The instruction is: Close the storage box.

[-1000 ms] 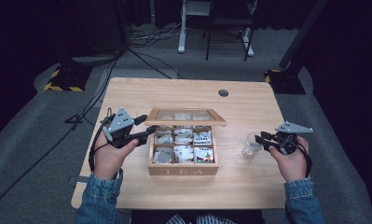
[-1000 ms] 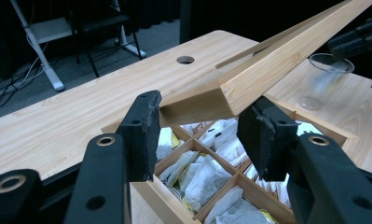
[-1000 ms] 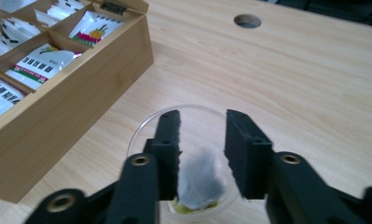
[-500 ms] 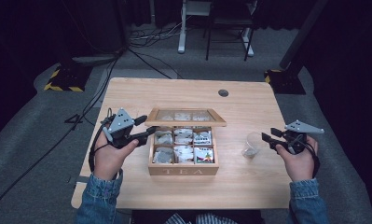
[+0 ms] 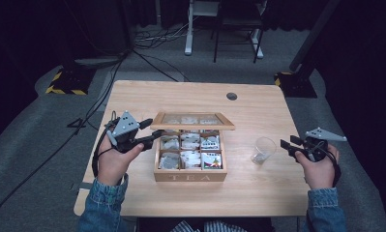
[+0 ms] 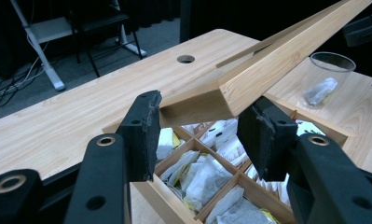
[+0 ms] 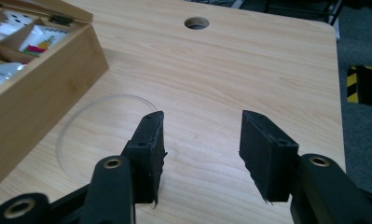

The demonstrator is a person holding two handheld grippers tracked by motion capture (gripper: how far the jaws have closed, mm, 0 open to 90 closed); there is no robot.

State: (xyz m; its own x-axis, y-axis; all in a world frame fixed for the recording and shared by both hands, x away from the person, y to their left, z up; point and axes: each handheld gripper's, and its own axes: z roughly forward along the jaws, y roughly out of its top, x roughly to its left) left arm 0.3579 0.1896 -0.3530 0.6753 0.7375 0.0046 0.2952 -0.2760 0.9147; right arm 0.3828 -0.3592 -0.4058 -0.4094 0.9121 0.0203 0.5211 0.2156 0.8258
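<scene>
I am gripping a front corner of the raised lid (image 6: 249, 88) of the wooden tea box (image 5: 190, 176) with my left gripper (image 6: 200, 135), pads pressing its edges. My right gripper (image 7: 202, 149) is hanging empty, its jaws having just been opening, just beside the clear cup (image 5: 263, 150) holding a tea bag (image 6: 320, 91) right of the box.

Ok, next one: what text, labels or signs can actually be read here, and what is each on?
"TEA": on the front wall of the wooden tea box, high view.
Tea bag wrappers in the compartments: printed designs, any wording too small and blurred to read.
Clear cup: no marking visible.
</scene>
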